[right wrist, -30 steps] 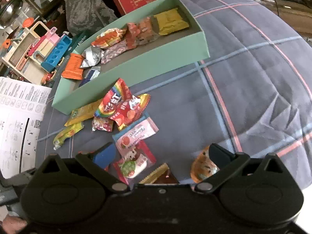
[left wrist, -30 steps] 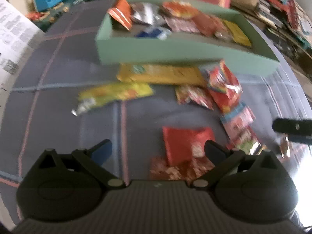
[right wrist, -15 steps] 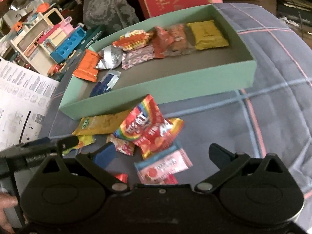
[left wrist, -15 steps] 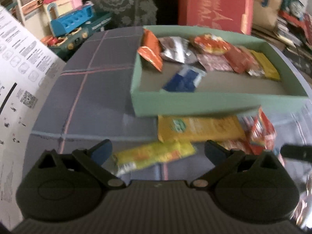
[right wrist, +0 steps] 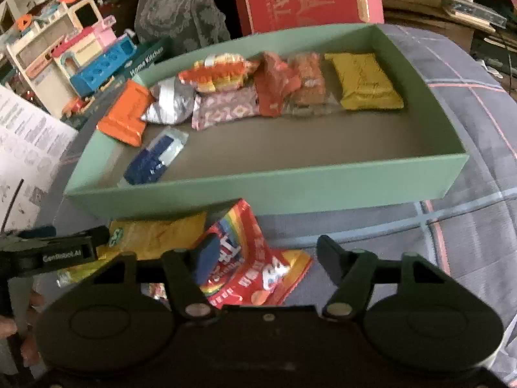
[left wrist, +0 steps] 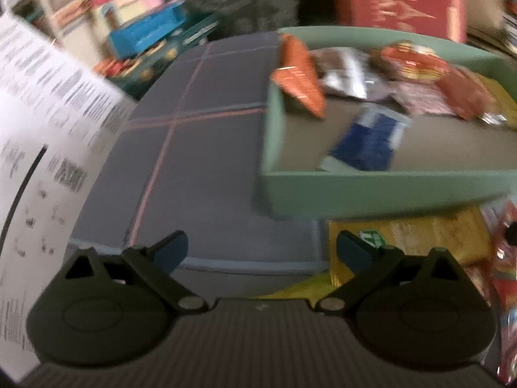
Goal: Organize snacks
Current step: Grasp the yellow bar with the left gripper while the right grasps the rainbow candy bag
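Right gripper [right wrist: 265,258] jaws closing around the rainbow snack packet [right wrist: 248,265] lying just in front of the green tray [right wrist: 265,187], pads not pressing yet; looks light, crinkly, slippery, so pinching a flat edge; left gripper [left wrist: 261,249] hanging open, empty.

Both views are taken from just behind the fingers, looking forward and steeply down, close to the checked cloth [right wrist: 468,129]. The left view is aimed at the near left corner of the green box [left wrist: 371,190]; the whole green box [right wrist: 268,187] is seen in the right view.
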Available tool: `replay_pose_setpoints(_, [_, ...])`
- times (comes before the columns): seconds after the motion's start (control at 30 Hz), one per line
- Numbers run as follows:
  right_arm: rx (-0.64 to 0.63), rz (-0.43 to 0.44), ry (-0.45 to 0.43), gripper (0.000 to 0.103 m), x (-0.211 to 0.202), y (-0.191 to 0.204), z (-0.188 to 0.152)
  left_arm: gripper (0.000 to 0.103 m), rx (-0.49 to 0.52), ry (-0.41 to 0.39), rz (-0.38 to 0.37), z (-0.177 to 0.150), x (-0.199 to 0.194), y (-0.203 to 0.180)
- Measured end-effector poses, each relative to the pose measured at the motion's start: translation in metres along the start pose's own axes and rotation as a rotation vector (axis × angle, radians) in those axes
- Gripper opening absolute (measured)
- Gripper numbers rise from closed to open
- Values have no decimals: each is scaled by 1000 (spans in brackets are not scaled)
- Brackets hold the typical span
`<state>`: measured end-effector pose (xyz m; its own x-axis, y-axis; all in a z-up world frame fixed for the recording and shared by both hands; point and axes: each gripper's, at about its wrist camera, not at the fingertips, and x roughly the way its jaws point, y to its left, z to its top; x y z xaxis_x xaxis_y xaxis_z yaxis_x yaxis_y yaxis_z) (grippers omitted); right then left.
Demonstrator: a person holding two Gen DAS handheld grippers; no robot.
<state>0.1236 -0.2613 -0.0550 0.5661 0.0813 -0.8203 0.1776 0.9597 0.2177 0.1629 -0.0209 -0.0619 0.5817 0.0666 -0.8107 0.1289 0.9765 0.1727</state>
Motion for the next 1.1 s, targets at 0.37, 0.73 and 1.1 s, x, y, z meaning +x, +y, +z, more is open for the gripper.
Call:
replay_pose_setpoints(0.37, [78,-81,-25,67,-16,-49,-15,101,236,-24,-224,-19,-26,-53])
replay_pose_setpoints(0.73, [123,29,-40,98,-32,-65,-23,102,442,-81,-363,-8,-46,-112])
replay_pose_setpoints(1.1, [154,20,-72,93,-38,-90,-36,47,423,17,-394,-13,-35,-136])
